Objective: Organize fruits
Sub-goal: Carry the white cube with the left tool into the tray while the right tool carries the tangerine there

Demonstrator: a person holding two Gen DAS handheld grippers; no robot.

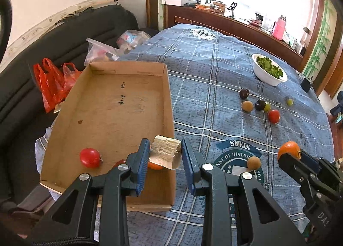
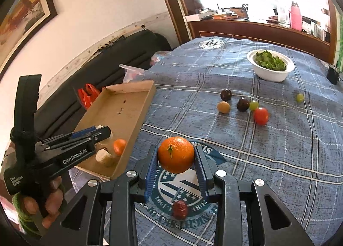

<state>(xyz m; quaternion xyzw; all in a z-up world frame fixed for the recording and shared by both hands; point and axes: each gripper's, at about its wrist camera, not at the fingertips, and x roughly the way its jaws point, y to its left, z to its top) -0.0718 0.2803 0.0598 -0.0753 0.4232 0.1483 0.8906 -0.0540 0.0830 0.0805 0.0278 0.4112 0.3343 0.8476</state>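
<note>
The right tongs (image 2: 176, 165) pinch an orange (image 2: 176, 154) between both blue pads, lifted above the worktop (image 2: 278, 149), with a dark red date (image 2: 180, 209) lying on the cloth at 6 o'clock from it. The left tongs (image 1: 165, 156) are spread, hovering over the near right corner of the cardboard tray (image 1: 111, 104); a pale fibrous chunk (image 1: 166, 153) shows between the pads, though whether it touches them cannot be told. Inside the tray lie a tomato (image 1: 90, 157) and a small orange (image 1: 154, 165), partly hidden by that chunk. At 1 o'clock from the held orange, loose fruit sits in a cluster: two dark plums (image 2: 226, 94), a tan ball (image 2: 223, 107), a green grape (image 2: 253, 105) and a red tomato (image 2: 261, 115). A white bowl (image 2: 270, 74) of greens stands beyond.
</note>
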